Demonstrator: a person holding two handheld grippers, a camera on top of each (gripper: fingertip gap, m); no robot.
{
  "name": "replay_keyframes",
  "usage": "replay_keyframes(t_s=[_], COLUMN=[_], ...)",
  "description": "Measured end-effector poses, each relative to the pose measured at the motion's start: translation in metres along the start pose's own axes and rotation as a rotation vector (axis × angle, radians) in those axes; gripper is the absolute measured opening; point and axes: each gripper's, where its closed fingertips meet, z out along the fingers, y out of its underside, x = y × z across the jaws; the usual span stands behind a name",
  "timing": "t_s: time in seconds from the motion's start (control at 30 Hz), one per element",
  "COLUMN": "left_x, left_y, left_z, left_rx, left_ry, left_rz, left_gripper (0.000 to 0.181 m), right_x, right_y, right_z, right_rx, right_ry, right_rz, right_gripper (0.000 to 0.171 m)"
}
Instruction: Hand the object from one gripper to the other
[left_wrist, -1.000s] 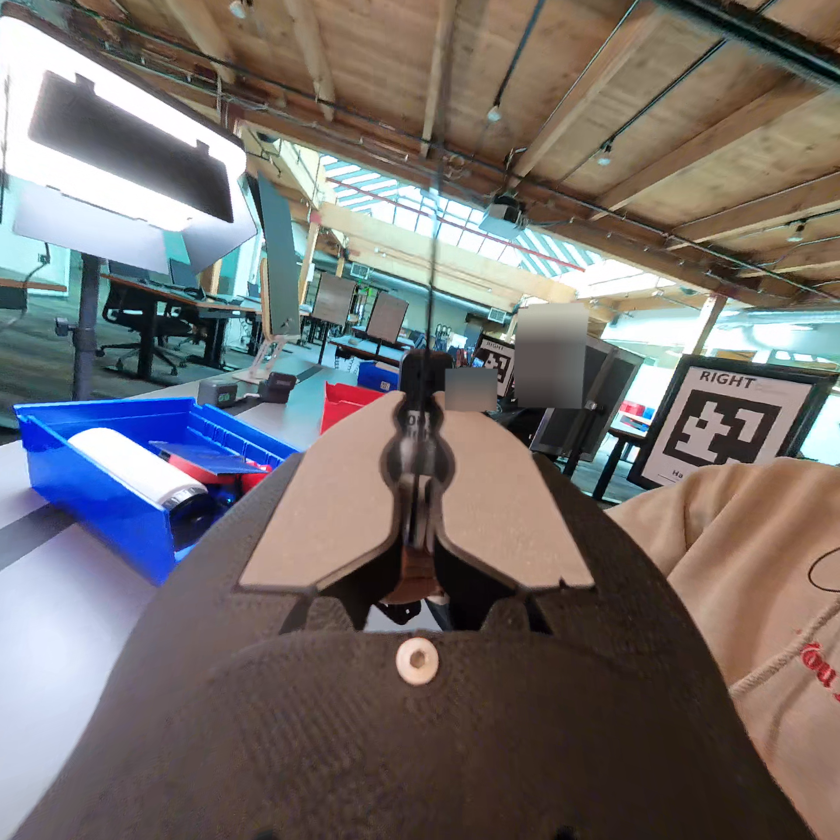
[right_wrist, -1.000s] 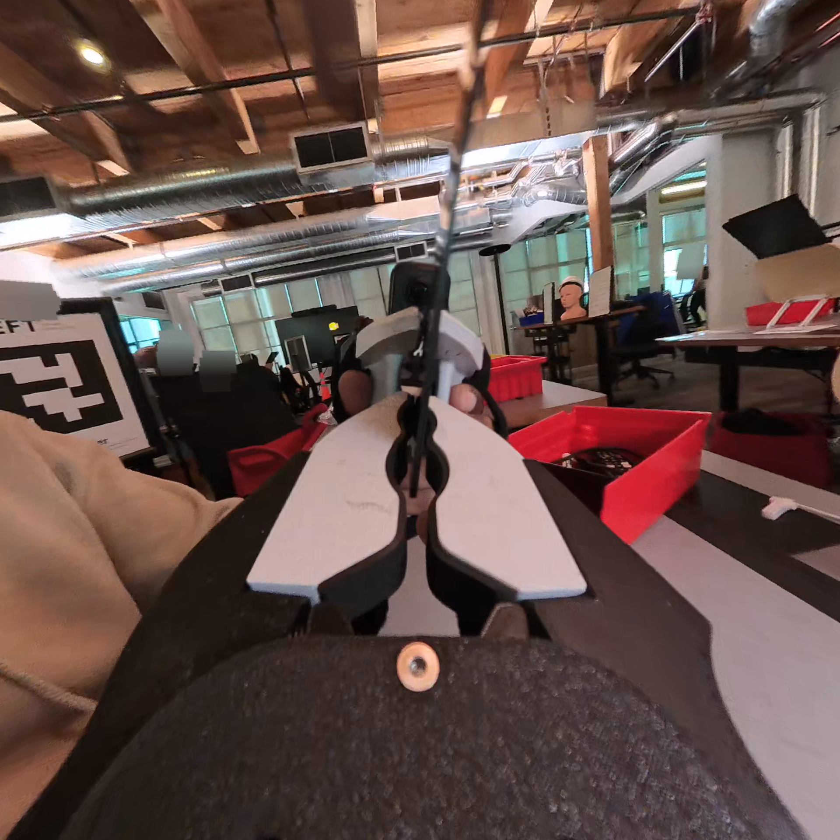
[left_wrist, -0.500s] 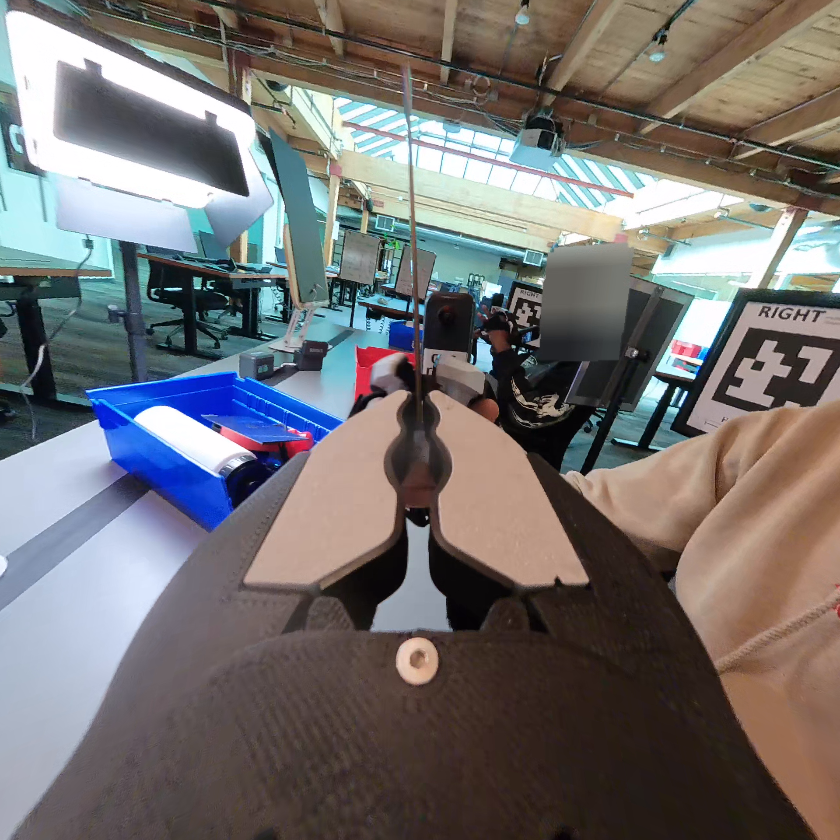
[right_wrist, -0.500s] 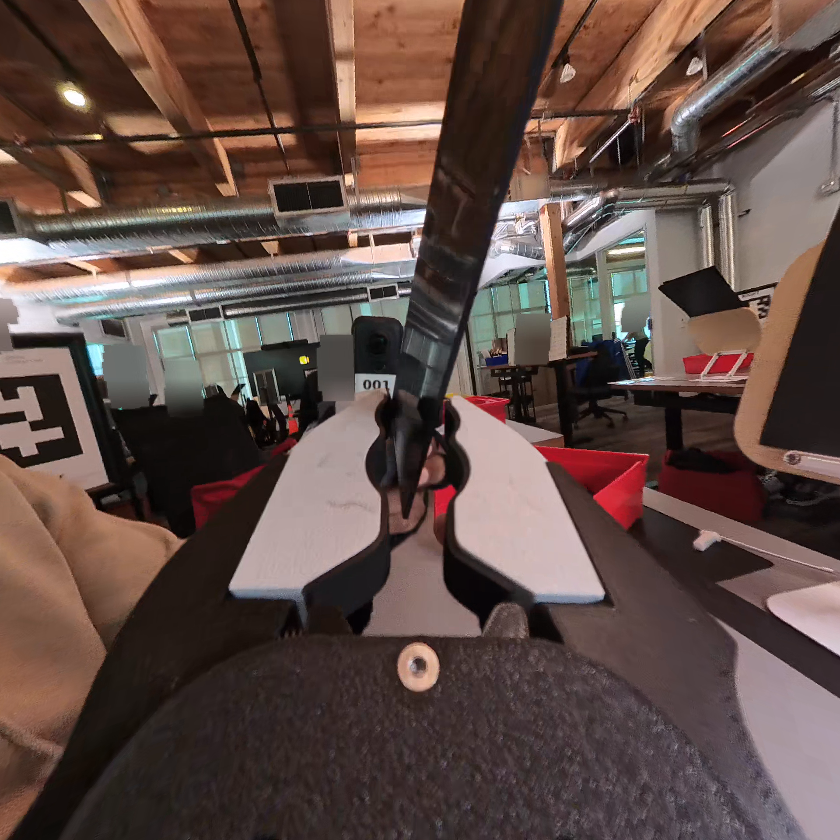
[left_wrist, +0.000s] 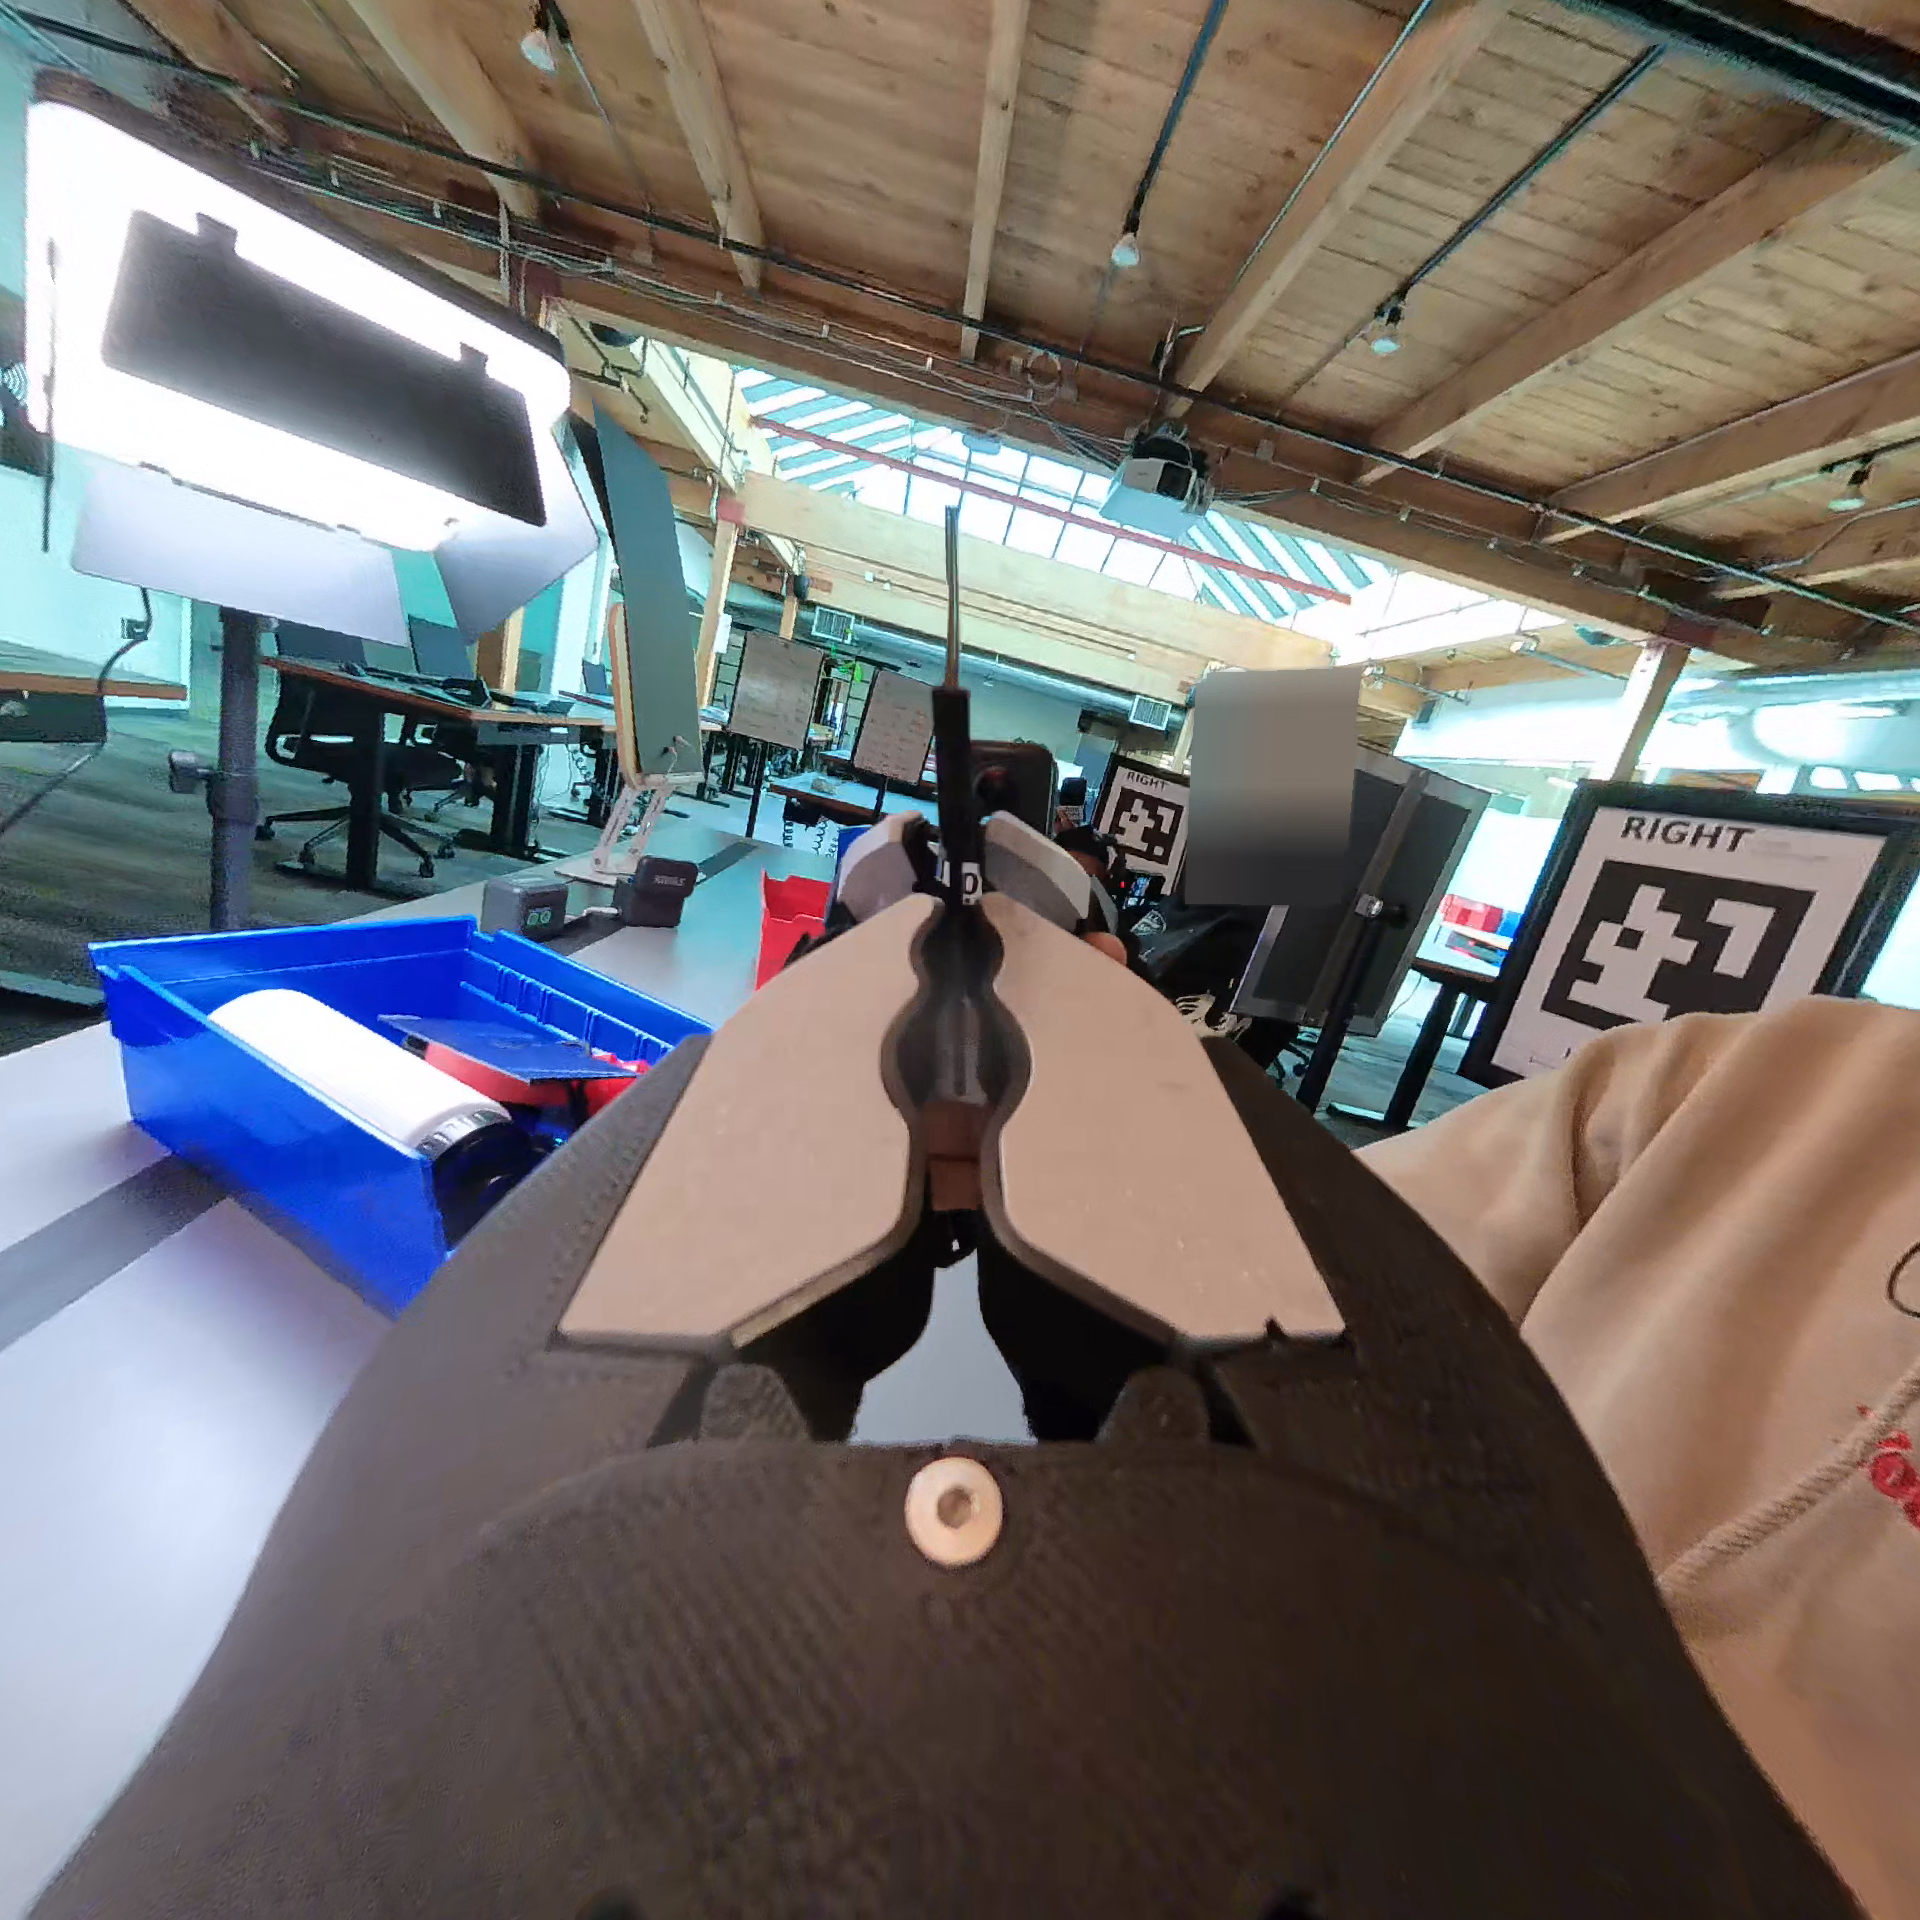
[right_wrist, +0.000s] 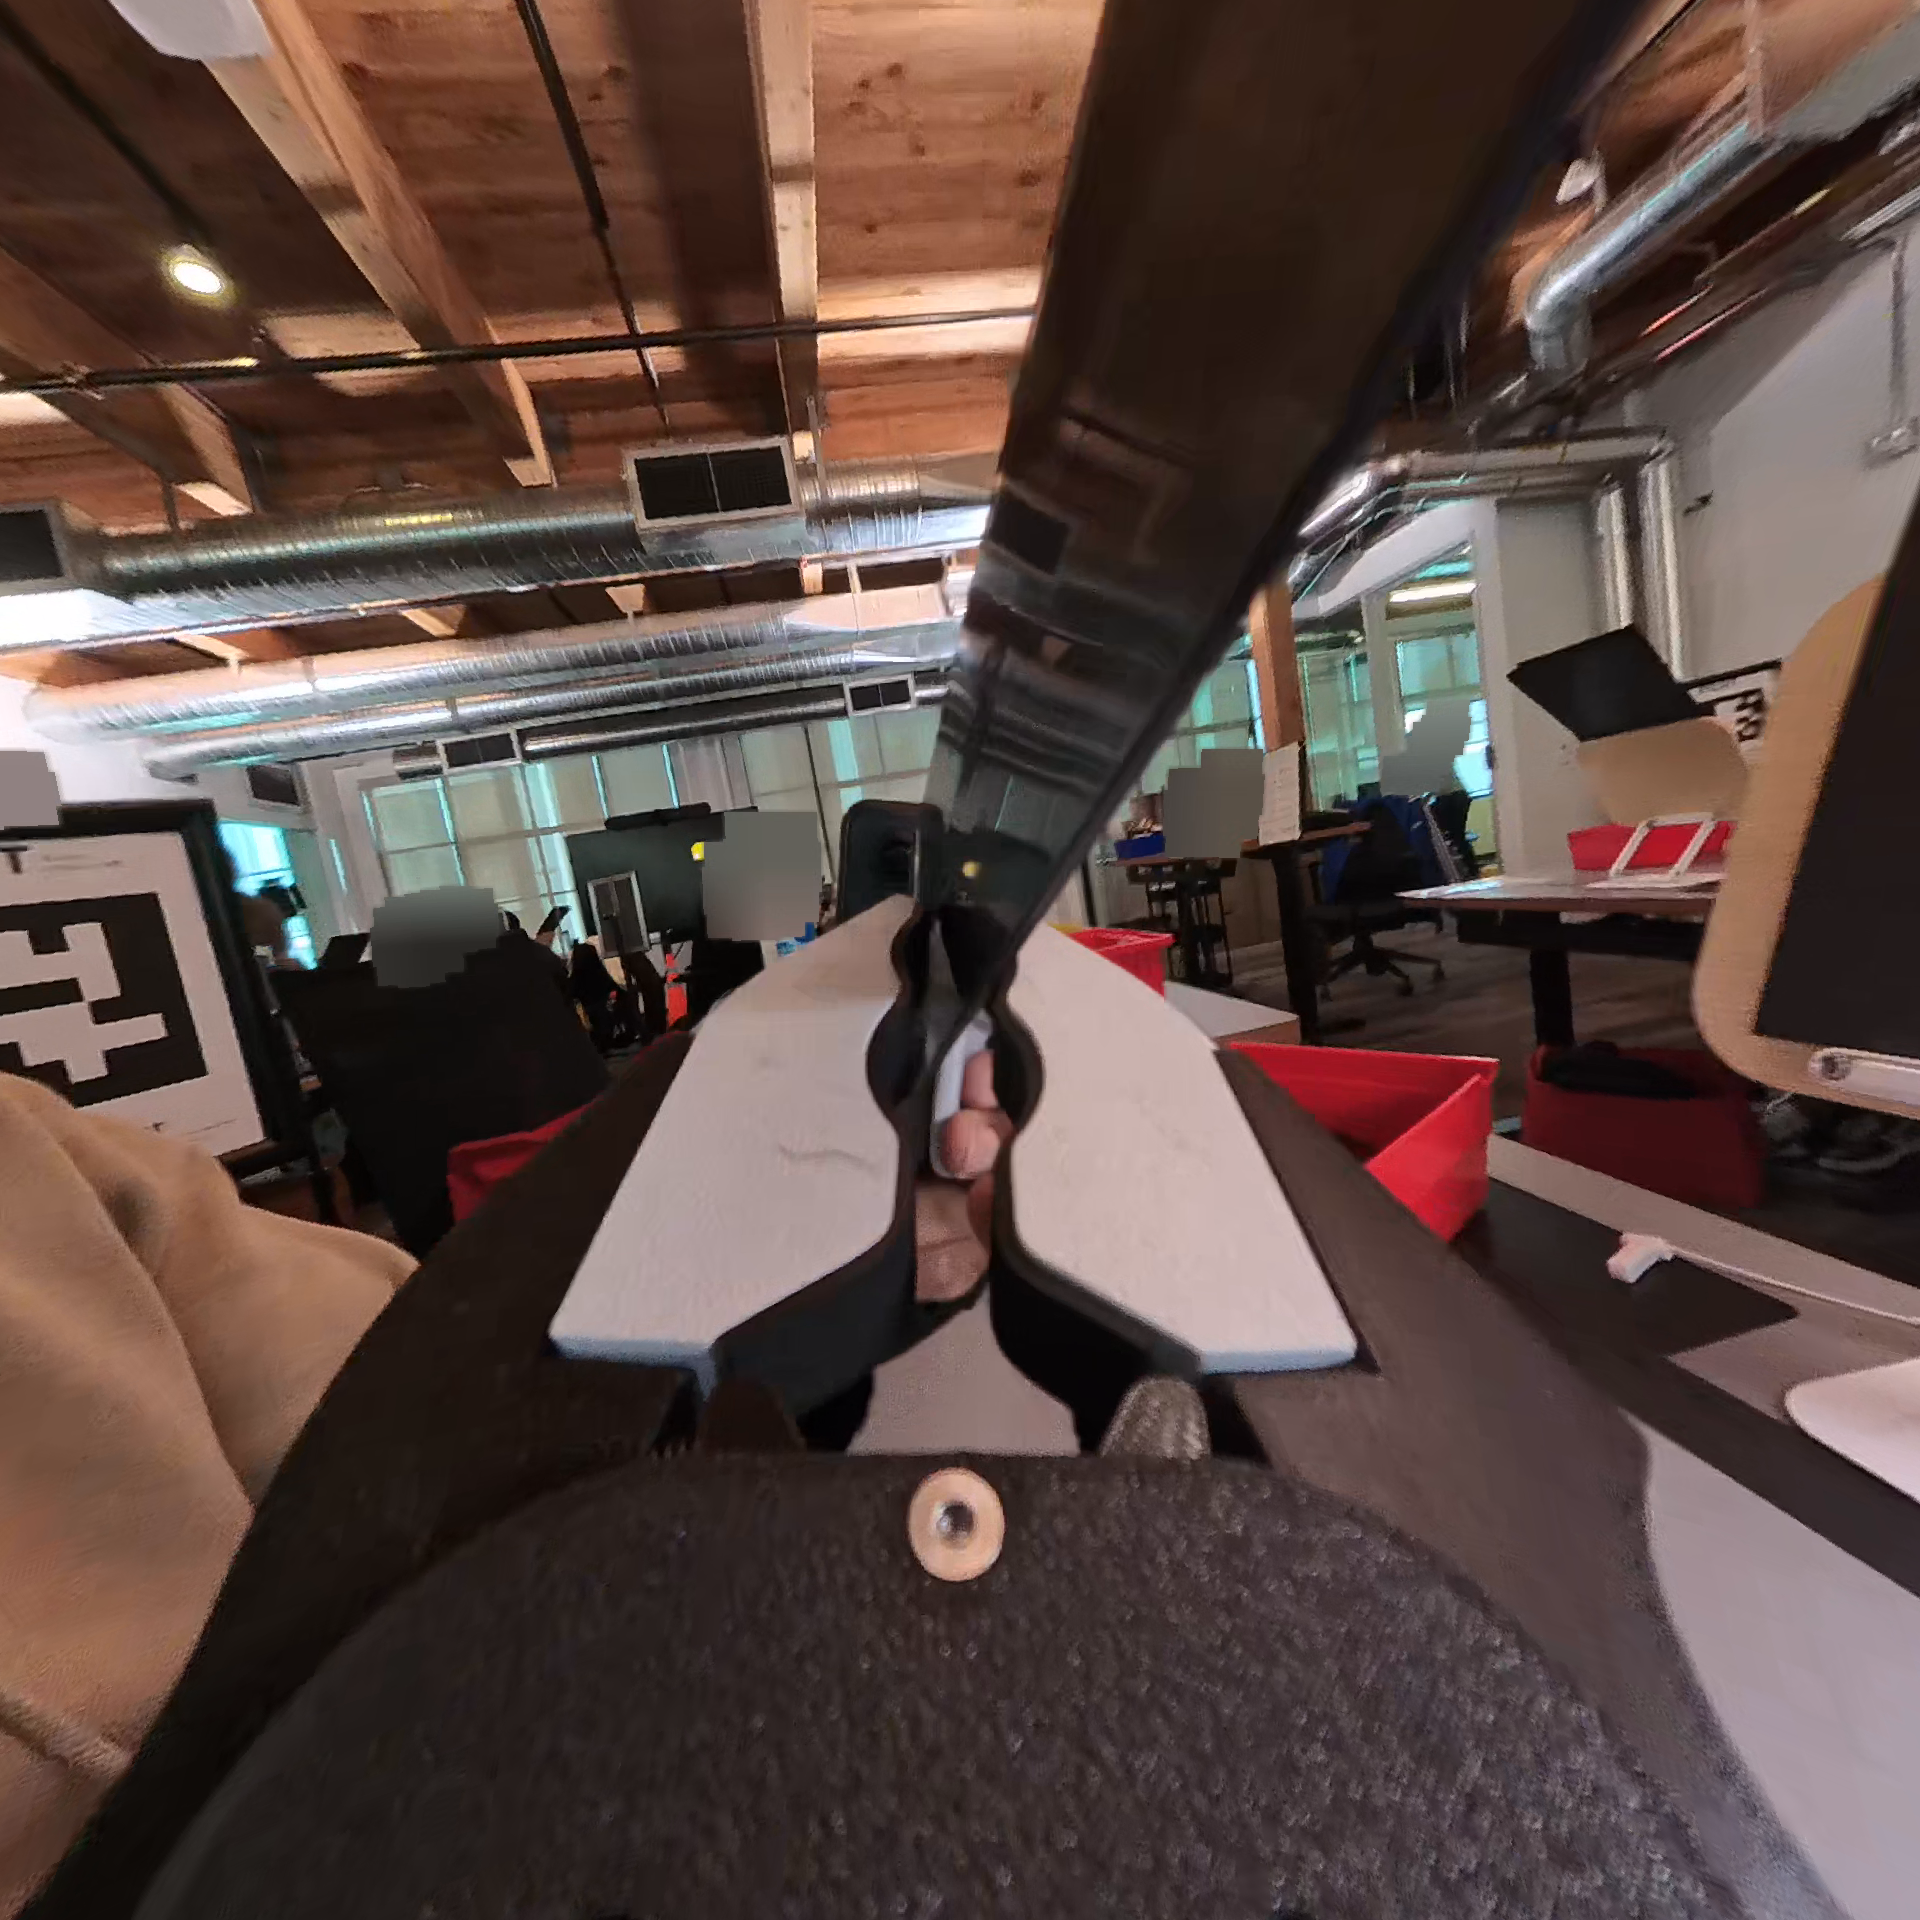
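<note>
Since 0.5 s ago, the right gripper (right_wrist: 956, 940) closed on the dark strip (right_wrist: 1143, 499); the left gripper (left_wrist: 956, 920) still pinches it, release pending.

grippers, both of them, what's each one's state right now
Left gripper: shut on the thin dark tool.
Right gripper: shut on the same thin dark tool.

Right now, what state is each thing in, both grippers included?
left gripper: jaws shut on the dark flat object
right gripper: jaws shut on the same object
dark flat object: in the air, gripped by both
blue bin: open, holding a white roll
light panel: lit
</note>
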Motion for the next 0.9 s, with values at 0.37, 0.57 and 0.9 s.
replay_keyframes(t_s=[0.37,0.57,0.9], left_x=[0.003,0.001,-0.013], left_y=[-0.010,-0.010,-0.032], left_z=[-0.002,-0.002,-0.026], left_rx=[0.206,0.194,0.146], left_ry=[0.013,-0.012,-0.039], left_rz=[-0.004,0.004,-0.038], left_gripper=[0.019,0.002,0.003], right_x=[-0.009,-0.005,0.011], right_y=[-0.017,0.010,-0.013], right_z=[-0.006,0.006,-0.011], right_rx=[0.186,0.116,0.156], right_ry=[-0.039,-0.016,0.011], right_rz=[0.047,0.101,0.086], right_gripper=[0.001,0.002,0.002])
